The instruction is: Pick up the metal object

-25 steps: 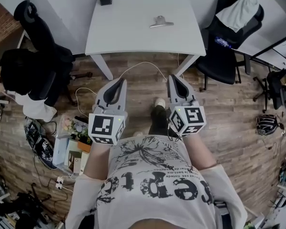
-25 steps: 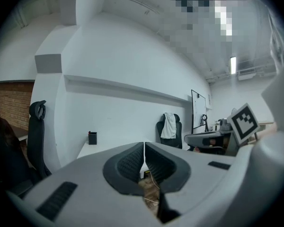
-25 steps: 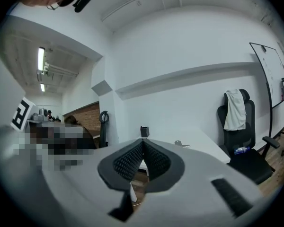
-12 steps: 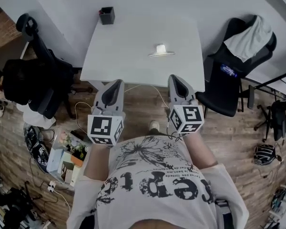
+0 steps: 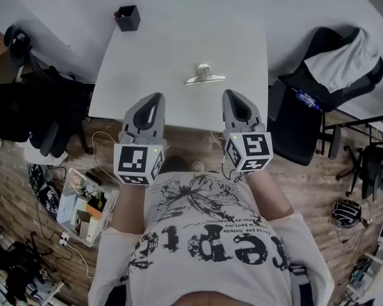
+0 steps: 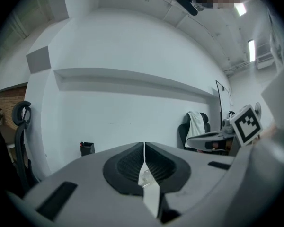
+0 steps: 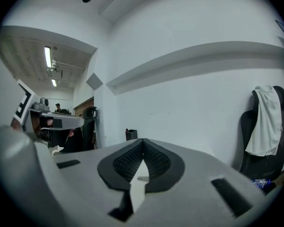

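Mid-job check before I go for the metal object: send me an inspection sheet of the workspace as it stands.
Surface: white table, with two things on it.
Job's things: metal object lies on the table beyond both grippers, and neither touches it.
Clutter: black pen holder at the table's far left corner; box of odds and ends on the floor at left.
Grippers: left gripper and right gripper are both shut and empty, over the table's near edge.
Cables: white cable lies loose on the floor near the table's left side.
Surroundings: black chair draped with a white cloth at right; second black chair at left; wood floor.
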